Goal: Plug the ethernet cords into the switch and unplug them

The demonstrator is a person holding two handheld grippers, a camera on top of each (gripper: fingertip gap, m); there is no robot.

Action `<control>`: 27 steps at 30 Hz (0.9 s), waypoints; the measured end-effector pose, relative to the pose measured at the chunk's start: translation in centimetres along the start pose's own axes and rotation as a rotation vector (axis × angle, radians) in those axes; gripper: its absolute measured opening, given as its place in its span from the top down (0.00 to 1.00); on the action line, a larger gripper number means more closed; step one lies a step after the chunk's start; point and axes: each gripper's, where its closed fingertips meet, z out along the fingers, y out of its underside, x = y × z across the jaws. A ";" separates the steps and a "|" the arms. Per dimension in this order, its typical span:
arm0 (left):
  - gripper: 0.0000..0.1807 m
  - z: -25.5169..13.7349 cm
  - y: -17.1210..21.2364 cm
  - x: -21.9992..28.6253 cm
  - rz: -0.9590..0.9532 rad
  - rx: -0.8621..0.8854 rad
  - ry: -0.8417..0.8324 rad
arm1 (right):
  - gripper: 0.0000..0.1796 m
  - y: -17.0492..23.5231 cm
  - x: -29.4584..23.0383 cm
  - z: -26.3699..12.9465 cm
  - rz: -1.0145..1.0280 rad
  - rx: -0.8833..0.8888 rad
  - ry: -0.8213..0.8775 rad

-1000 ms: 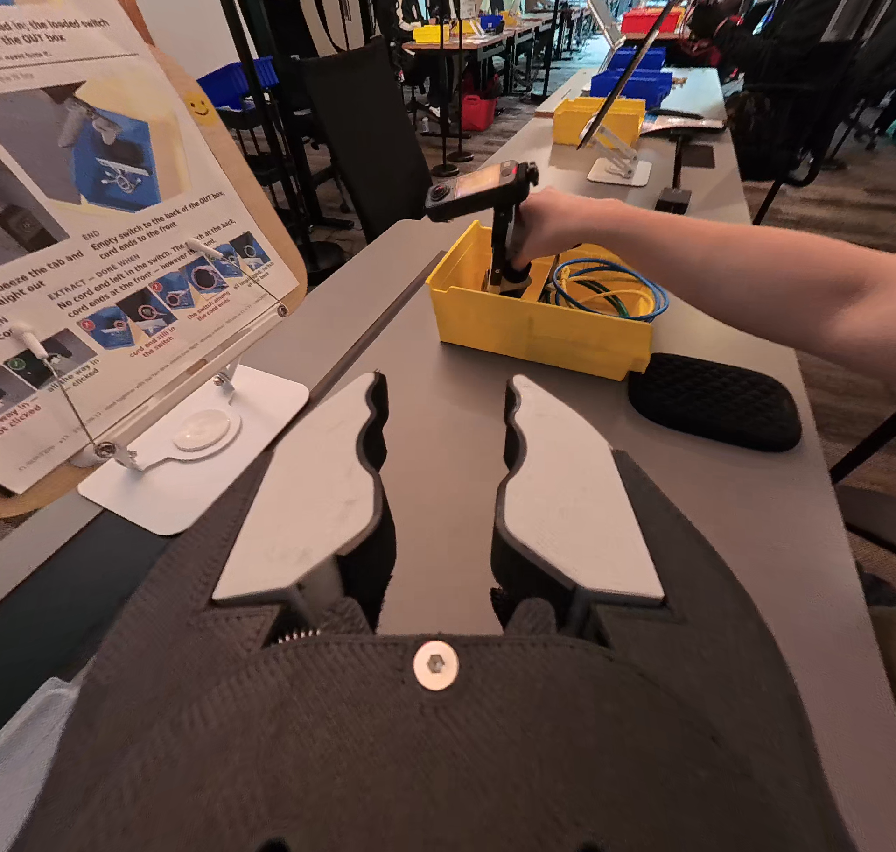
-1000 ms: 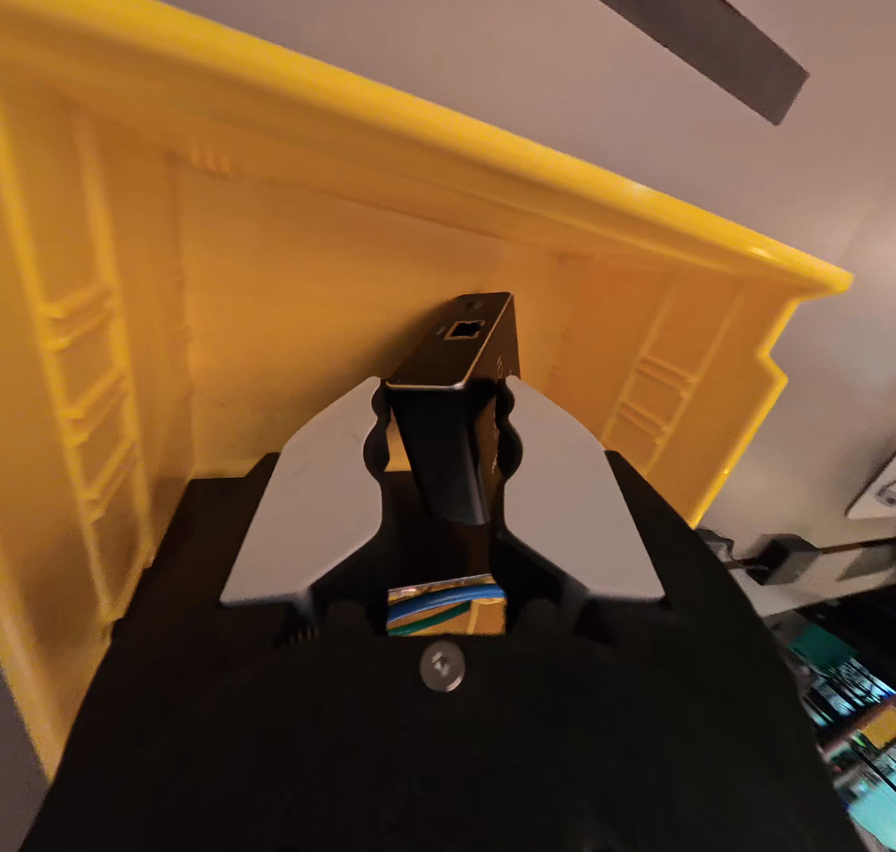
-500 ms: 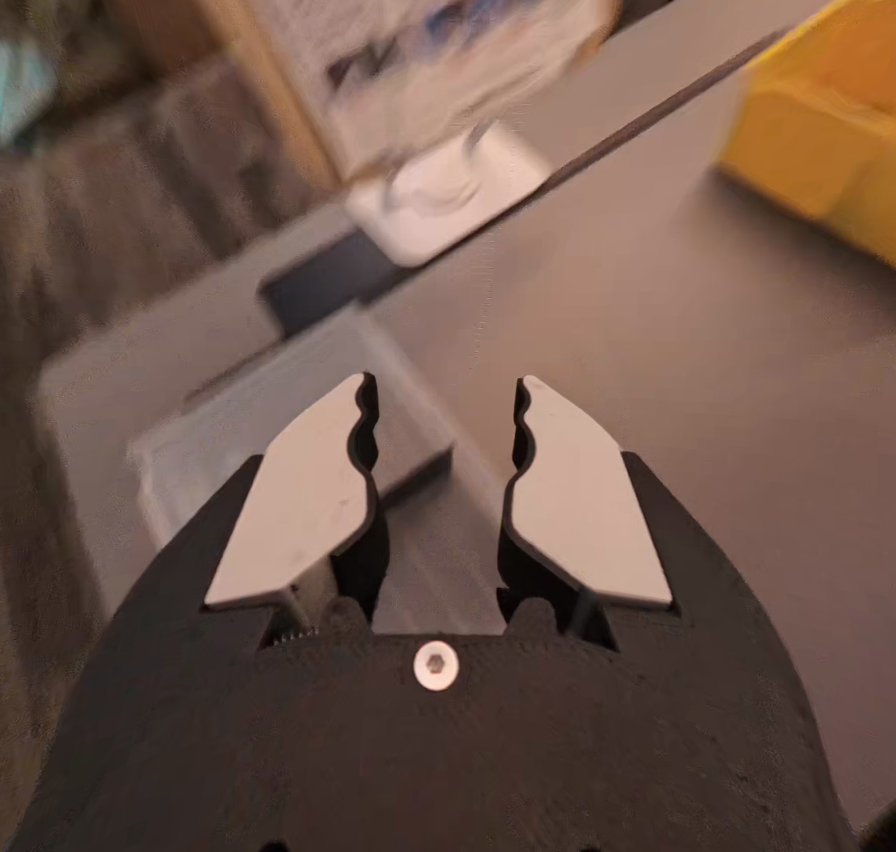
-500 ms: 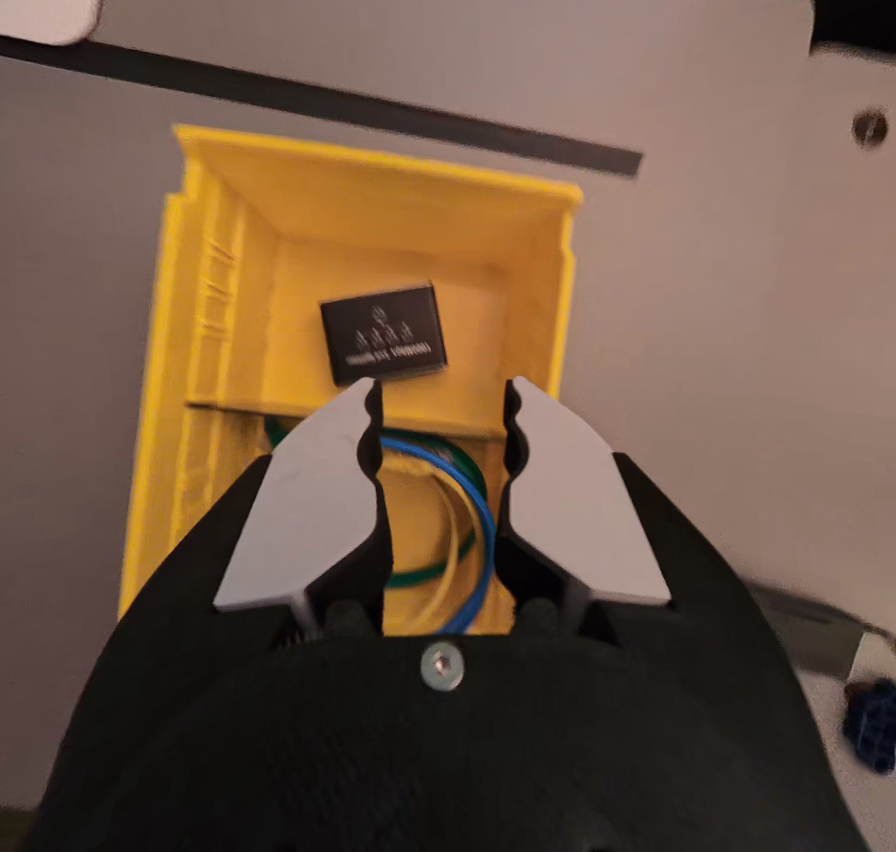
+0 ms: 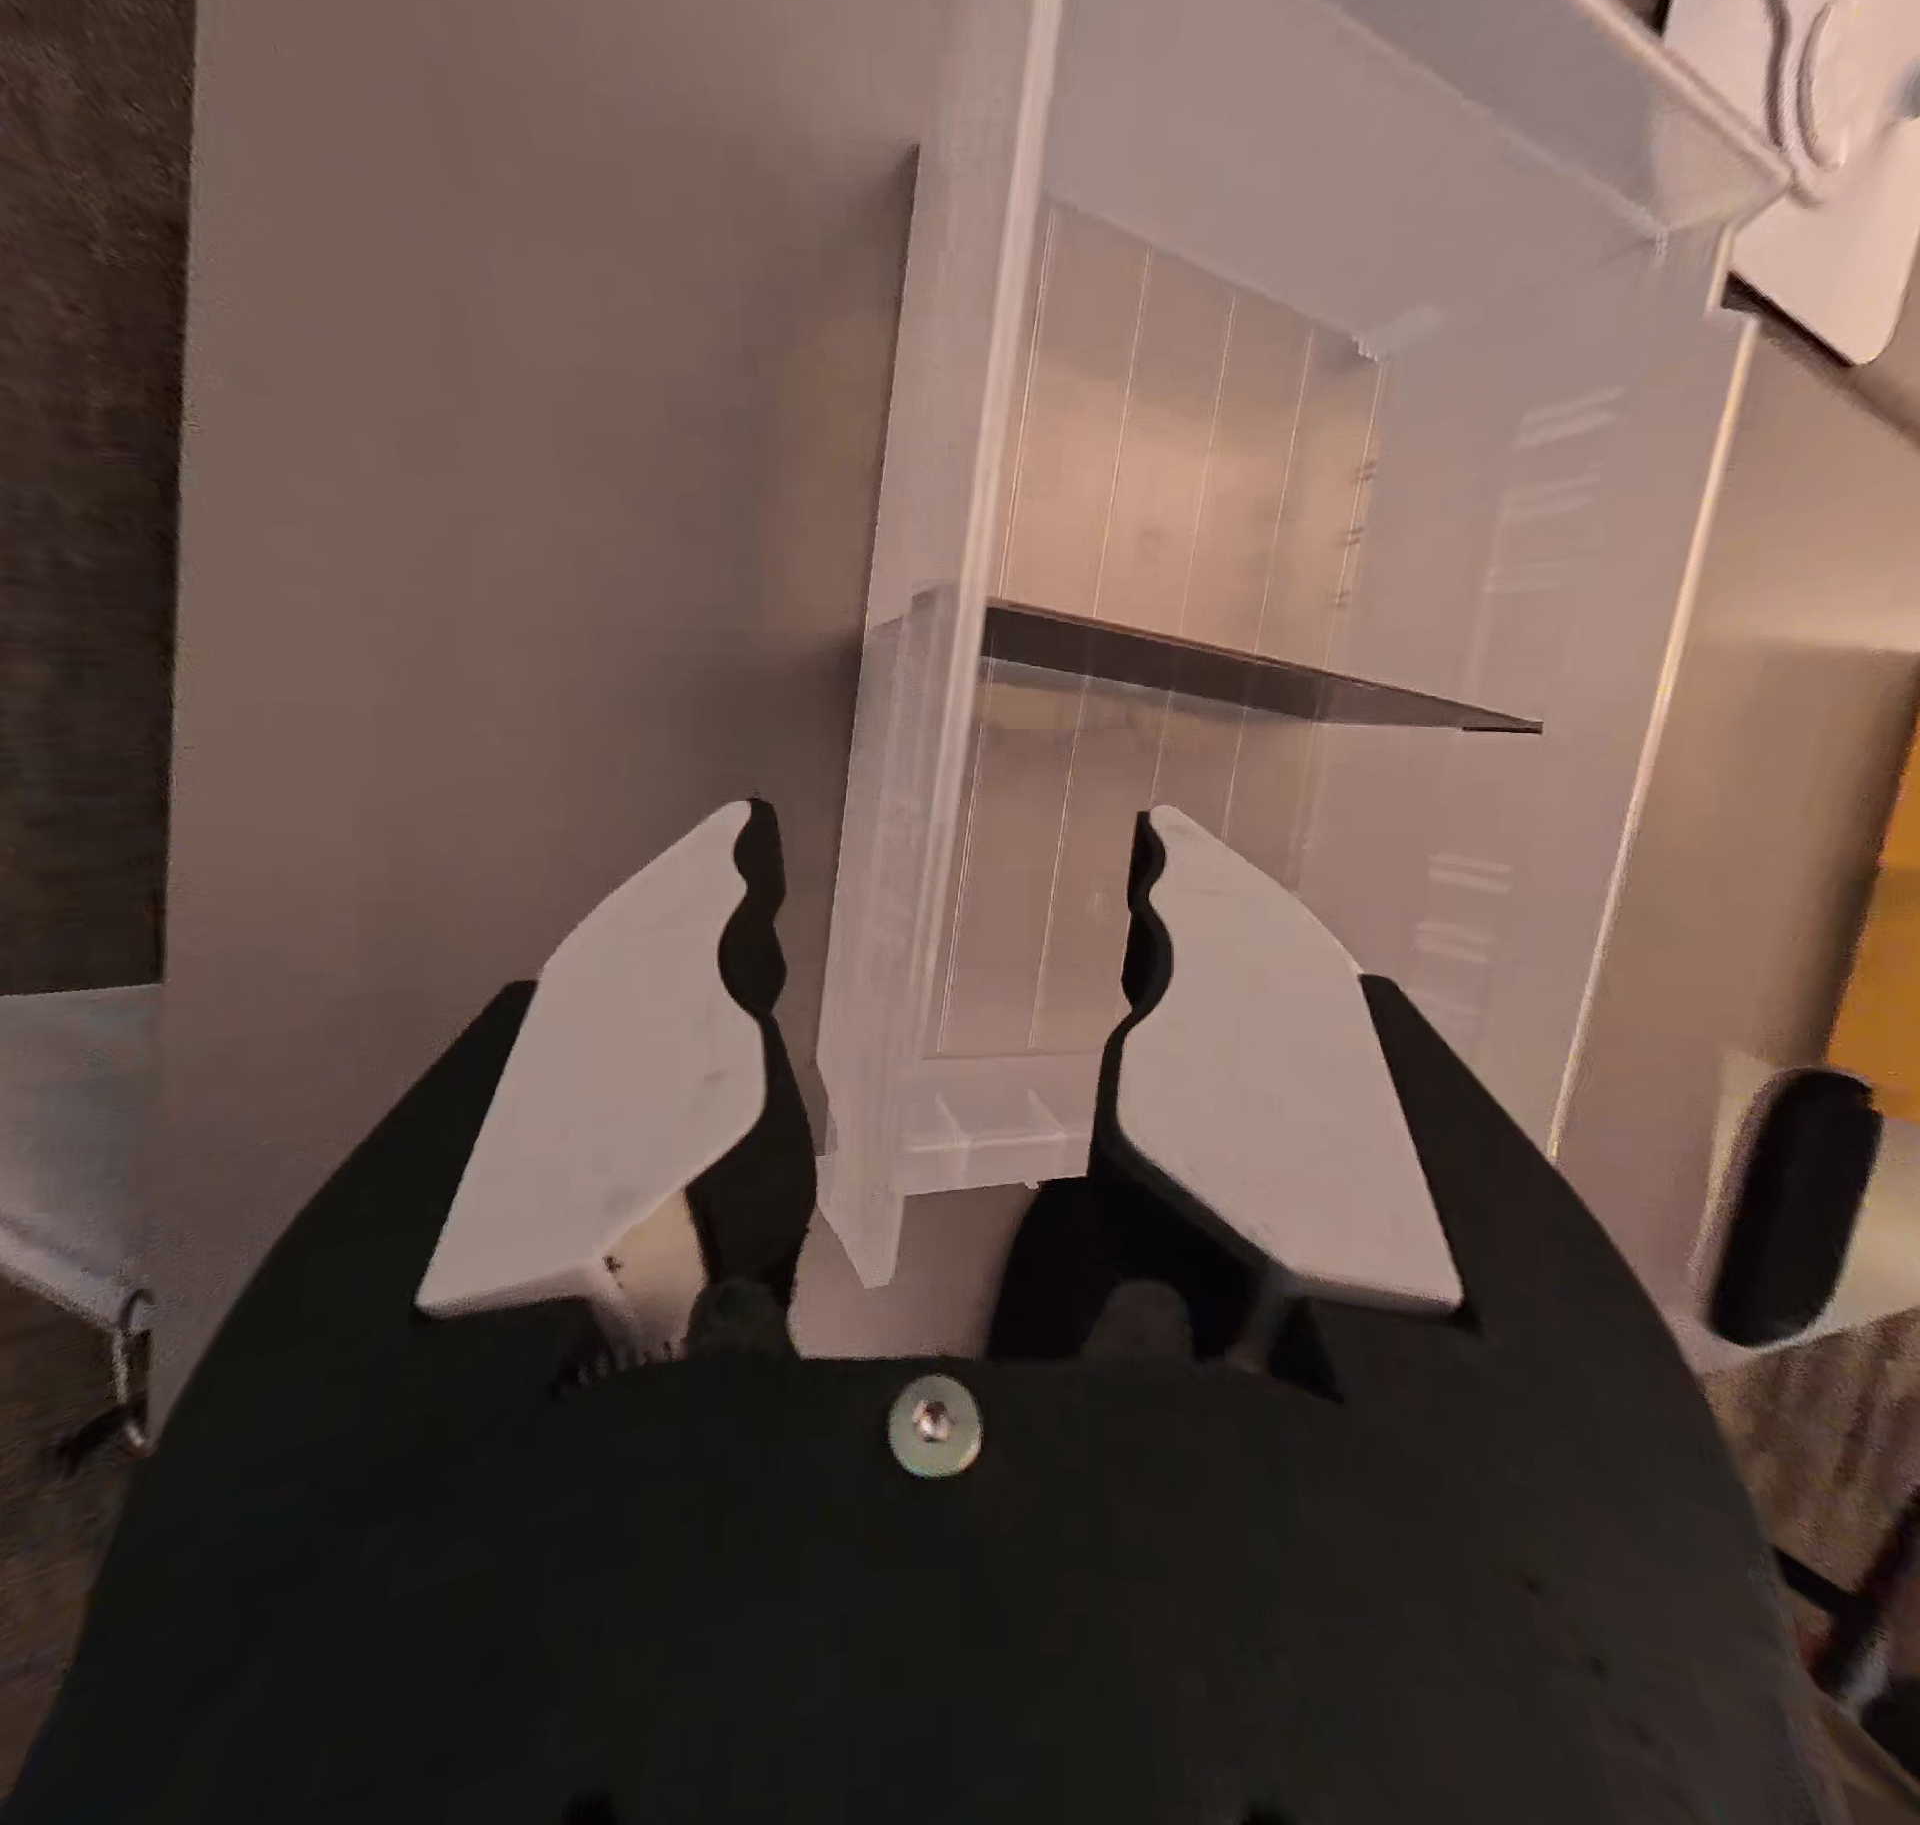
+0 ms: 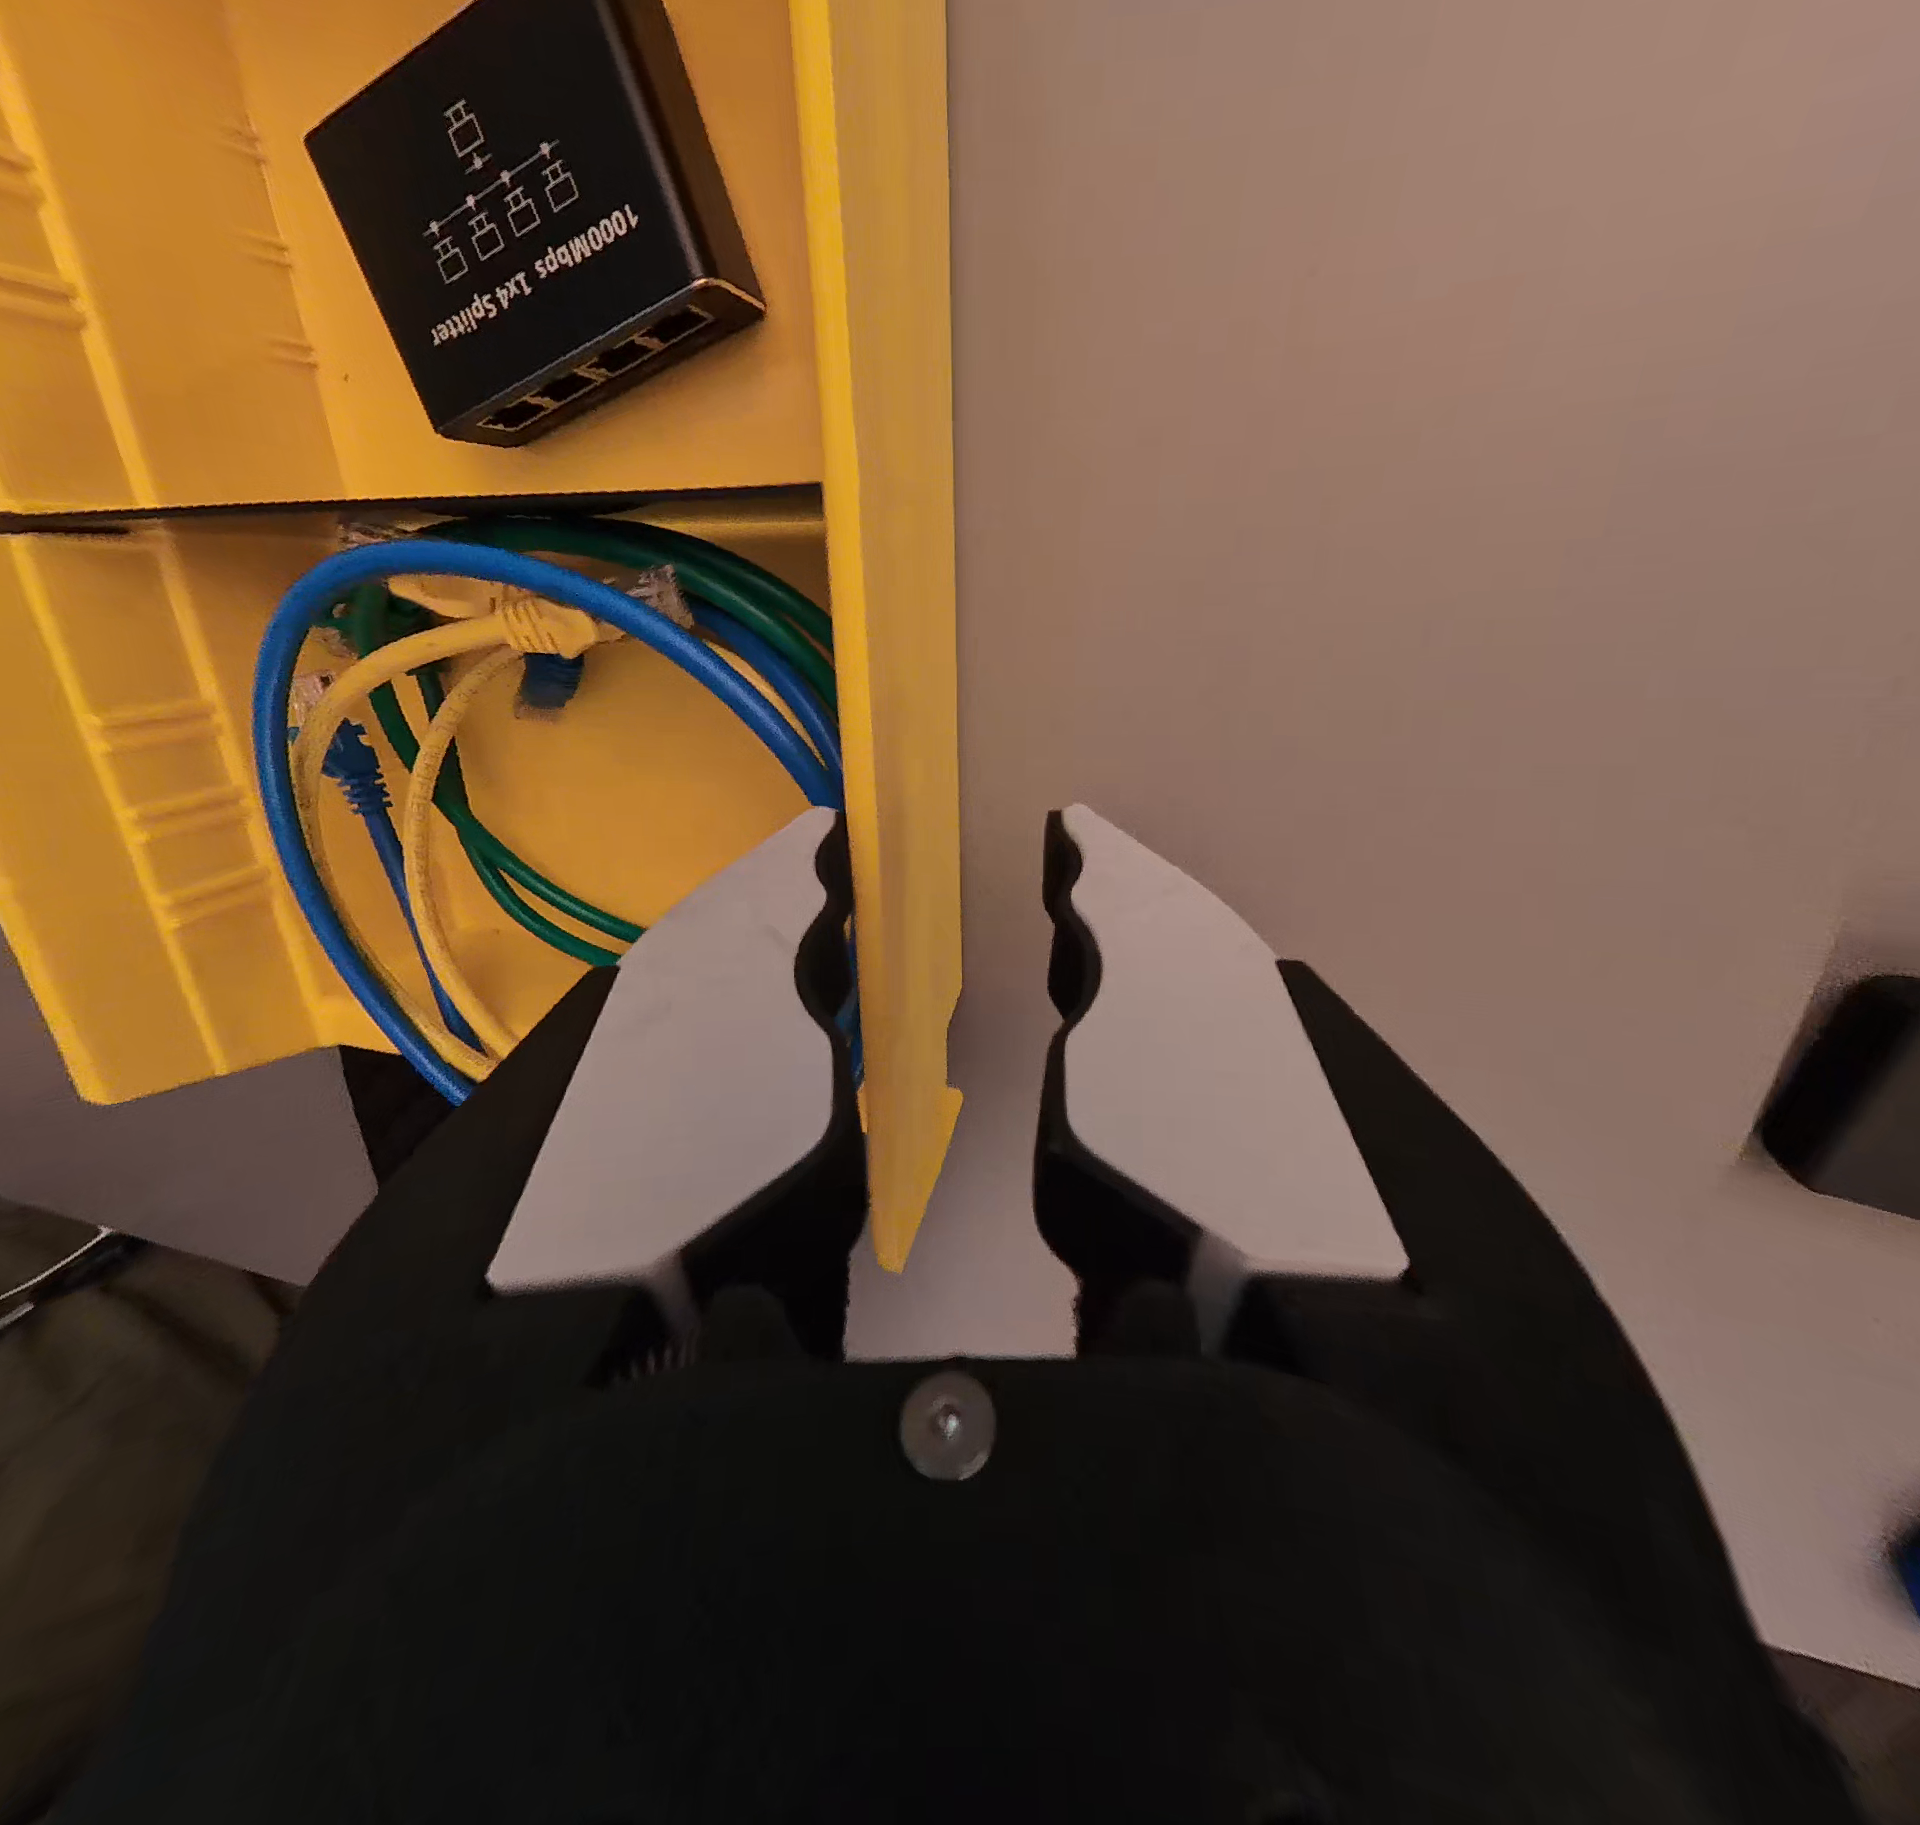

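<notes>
The black switch [image 6: 530,186] lies flat in the back compartment of the yellow bin [image 6: 883,425], with no cord in its ports. Blue, yellow and green ethernet cords [image 6: 468,715] lie coiled in the front compartment. My right gripper [image 6: 945,819] is open and straddles the bin's right wall near its front corner. Its left finger is inside against the wall and its right finger is outside, apart from it. My left gripper [image 5: 945,819] is open and empty. It straddles the left wall of a clear plastic bin [image 5: 935,632] near its front corner.
The clear bin has a dark divider [image 5: 1247,684] and holds nothing that I can see. Both bins stand on a grey table [image 5: 520,425]. A black pad [image 5: 1787,1204] lies to the right and a white stand base [image 5: 1829,113] at the back right. Left tips to right tips: about 90 cm. It is some 15 cm from my right tips to the black switch [image 6: 530,186].
My right gripper let go of the switch in the yellow bin, rose and moved to the bin's right wall. My left gripper swung left from the open table to the clear bin.
</notes>
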 end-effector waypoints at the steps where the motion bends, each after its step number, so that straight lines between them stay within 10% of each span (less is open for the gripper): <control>1: 0.65 0.1 0.3 -0.3 -0.014 -0.012 0.014 | 0.81 0.1 0.0 0.2 0.004 -0.011 0.005; 27: 0.91 4.7 2.9 -1.0 0.029 -0.275 0.008 | 0.97 1.4 -3.7 2.2 -0.013 -0.157 0.130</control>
